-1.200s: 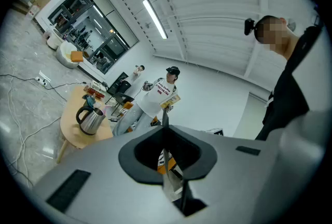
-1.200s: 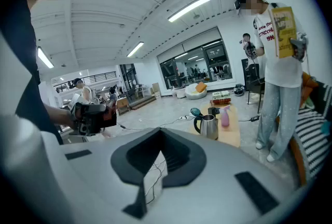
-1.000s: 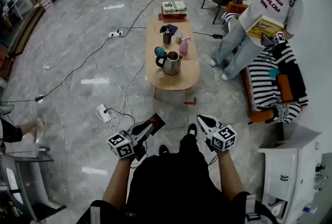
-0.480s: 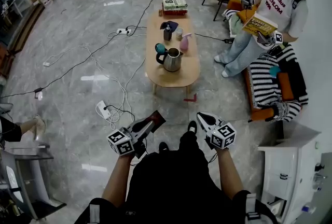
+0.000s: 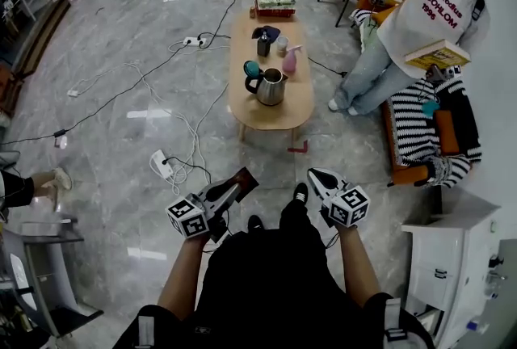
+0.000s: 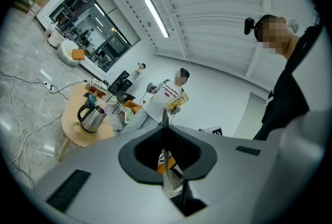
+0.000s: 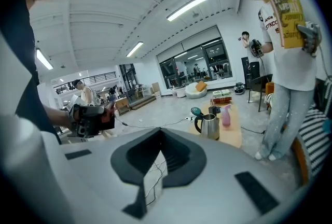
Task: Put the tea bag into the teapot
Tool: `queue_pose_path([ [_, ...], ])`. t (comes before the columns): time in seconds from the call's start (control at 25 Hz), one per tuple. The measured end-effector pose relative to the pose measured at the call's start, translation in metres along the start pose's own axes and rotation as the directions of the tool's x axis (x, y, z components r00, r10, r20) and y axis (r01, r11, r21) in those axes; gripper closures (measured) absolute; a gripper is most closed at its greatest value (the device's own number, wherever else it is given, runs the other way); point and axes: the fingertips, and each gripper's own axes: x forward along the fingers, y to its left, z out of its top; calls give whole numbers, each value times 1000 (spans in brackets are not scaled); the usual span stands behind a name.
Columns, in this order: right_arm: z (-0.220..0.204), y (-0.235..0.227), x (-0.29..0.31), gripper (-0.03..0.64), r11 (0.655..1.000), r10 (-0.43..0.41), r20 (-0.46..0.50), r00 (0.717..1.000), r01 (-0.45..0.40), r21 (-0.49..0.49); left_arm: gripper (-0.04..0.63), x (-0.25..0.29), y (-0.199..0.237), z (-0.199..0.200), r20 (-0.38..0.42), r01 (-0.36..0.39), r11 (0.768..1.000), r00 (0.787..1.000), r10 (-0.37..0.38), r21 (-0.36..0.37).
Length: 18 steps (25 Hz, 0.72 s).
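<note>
Left gripper (image 5: pixel 229 194) clamps the flat tea bag (image 5: pixel 243 178), seemingly for the walk over | right gripper (image 5: pixel 317 177) closed on nothing | teapot (image 5: pixel 270 86) stands well apart on table (image 5: pixel 279 119).

T-shirt (image 5: pixel 424 16), on the person standing off the table's (image 5: pixel 271 117) right edge: dark print in three lines, reads like "Ance Stodius / STKCOHLOM / 1996". Top line's kinda fuzzy tbh.
yellow book (image 5: pixel 439 55), held by that same person: lettering on the cover, way too small to read.
books (image 5: pixel 275 0), far end of the table: printed covers, can't make out a word.
tea bag (image 5: pixel 245 178), pinched in the left gripper (image 5: pixel 229 192): dark red packet, any print too small to read.
</note>
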Motion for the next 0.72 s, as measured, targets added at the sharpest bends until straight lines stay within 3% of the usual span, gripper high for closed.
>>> queue_pose_path([
  [0.72,11,-55,13,612,999,42,-56,998,-42,5,563,48,12,10,11,-56,998,998,56,-26],
])
